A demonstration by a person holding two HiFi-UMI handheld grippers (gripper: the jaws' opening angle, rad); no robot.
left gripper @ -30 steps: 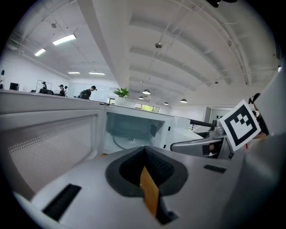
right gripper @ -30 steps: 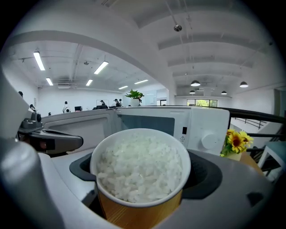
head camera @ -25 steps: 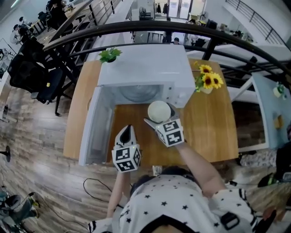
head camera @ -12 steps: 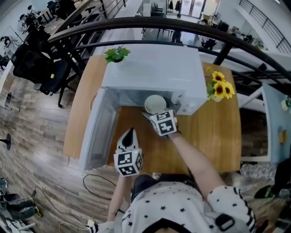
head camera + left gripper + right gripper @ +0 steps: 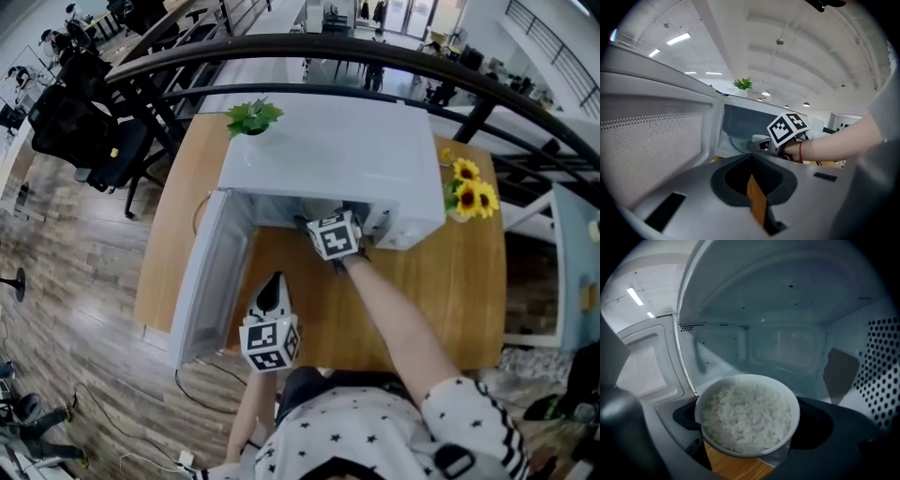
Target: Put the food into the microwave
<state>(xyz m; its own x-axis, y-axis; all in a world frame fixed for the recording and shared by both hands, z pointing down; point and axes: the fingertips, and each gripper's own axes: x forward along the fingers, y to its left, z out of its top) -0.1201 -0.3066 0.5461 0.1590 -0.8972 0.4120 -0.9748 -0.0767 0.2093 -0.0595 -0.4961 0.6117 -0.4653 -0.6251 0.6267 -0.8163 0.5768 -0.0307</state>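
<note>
A white bowl of rice (image 5: pixel 747 420) sits between the fingers (image 5: pixel 825 427) of my right gripper (image 5: pixel 323 223), which is shut on it. The bowl is at the mouth of the white microwave (image 5: pixel 337 155), just above the cavity floor, with the back wall (image 5: pixel 783 345) ahead. In the head view the microwave's top hides the bowl, and only the marker cube and the arm show. My left gripper (image 5: pixel 272 286) hangs back over the table's front part, jaws together, holding nothing. From the left gripper view (image 5: pixel 752 161) I see the right gripper's cube (image 5: pixel 787 130) at the opening.
The microwave door (image 5: pixel 211 272) stands swung open on the left. A small green plant (image 5: pixel 253 117) is at the microwave's back left corner, and sunflowers (image 5: pixel 473 192) stand to its right. The wooden table (image 5: pixel 441 291) shows bare wood at the front right. A black railing (image 5: pixel 375 52) crosses behind.
My right gripper has carried the rice bowl forward from above the table into the microwave's opening. The left gripper has kept its place near the table's front.
</note>
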